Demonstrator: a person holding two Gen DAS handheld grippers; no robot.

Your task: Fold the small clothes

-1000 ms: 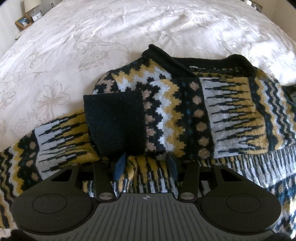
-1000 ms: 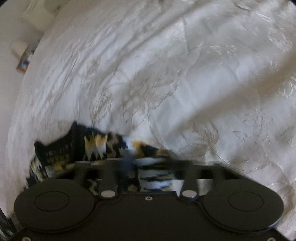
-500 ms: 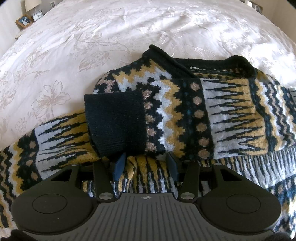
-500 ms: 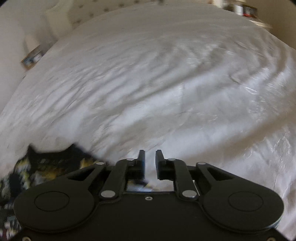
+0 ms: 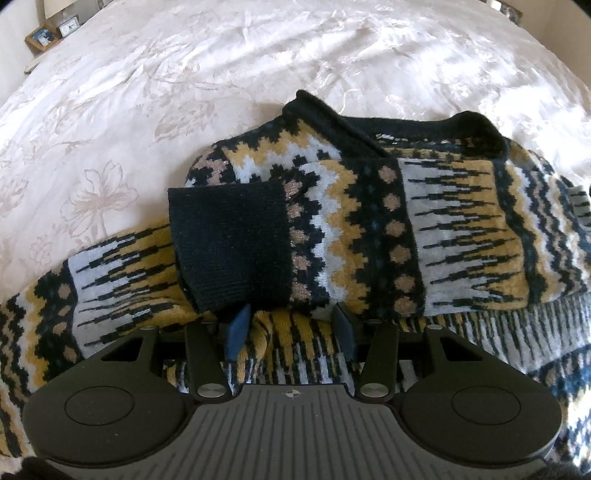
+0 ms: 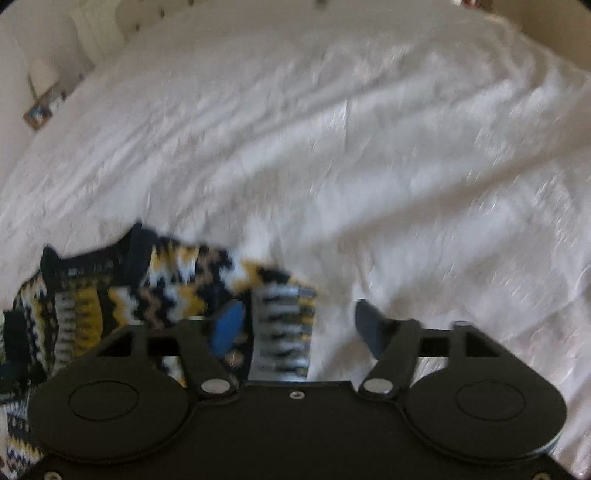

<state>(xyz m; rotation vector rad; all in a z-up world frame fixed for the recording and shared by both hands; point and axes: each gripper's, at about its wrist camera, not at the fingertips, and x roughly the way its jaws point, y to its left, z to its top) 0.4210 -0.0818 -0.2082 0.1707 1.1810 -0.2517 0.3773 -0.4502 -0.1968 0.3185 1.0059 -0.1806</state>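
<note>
Across the near half of the white bed [image 5: 258, 74], laid out flat as a patterned sweater [image 5: 436, 229], with one sleeve [image 5: 332, 236] brought over the chest and its black cuff [image 5: 229, 243] resting near the middle: judged a sleeve fold just set down. Planted at the sleeve's near edge with the left gripper [image 5: 290, 328], jaws roughly half apart and a hump of yellow-and-black knit bunched between them; probably there to anchor the body so the layers do not slide while the other side is worked. Cannot tell whether pinching that hump or only pressing on it, since both fingertips vanish under the sleeve's edge. Over at the sweater's shoulder end, seen blurred through the right wrist camera, spreading wide with the right gripper [image 6: 301, 317], jaws opening; a striped strip of the sweater [image 6: 166, 288] lies between them, against the blue pad on one side and clear of the other, so released rather than held. Hem and second sleeve cut off by the left view's lower corners and hidden behind the gripper body. Impossible to name the grey ridged object [image 5: 580, 201] at that view's right edge. Beyond the bed, too small to read, a picture frame [image 5: 40, 35].
</note>
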